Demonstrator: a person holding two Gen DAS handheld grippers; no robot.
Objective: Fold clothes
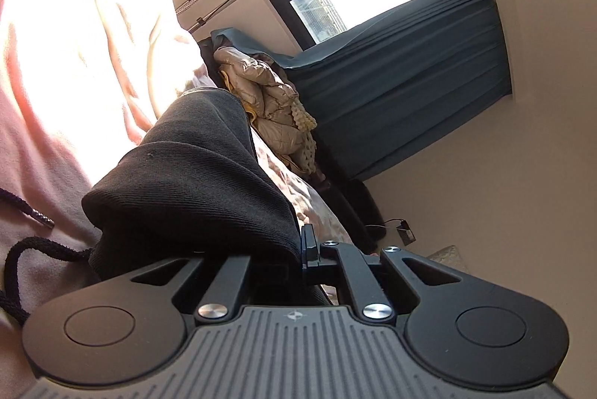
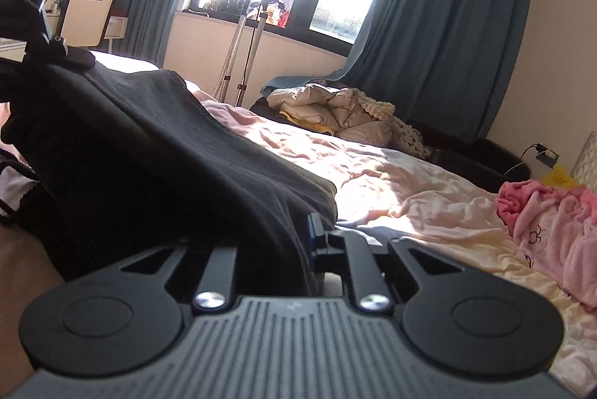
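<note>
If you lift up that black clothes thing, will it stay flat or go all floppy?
Probably floppy: the black garment already sags in folds between the left tongs and the right tongs. It looks thick and knitted, so likely a bit heavy. Its drawstring would probably dangle.

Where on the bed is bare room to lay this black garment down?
Free: the sunlit pink sheet, bordered by the black garment, the beige puffer jacket behind and the pink fleece at right. Crowded: the far bedside and right edge.

Bed in rumpled pink sheet — black garment draped across it, pink fleece clothing near the edge
</note>
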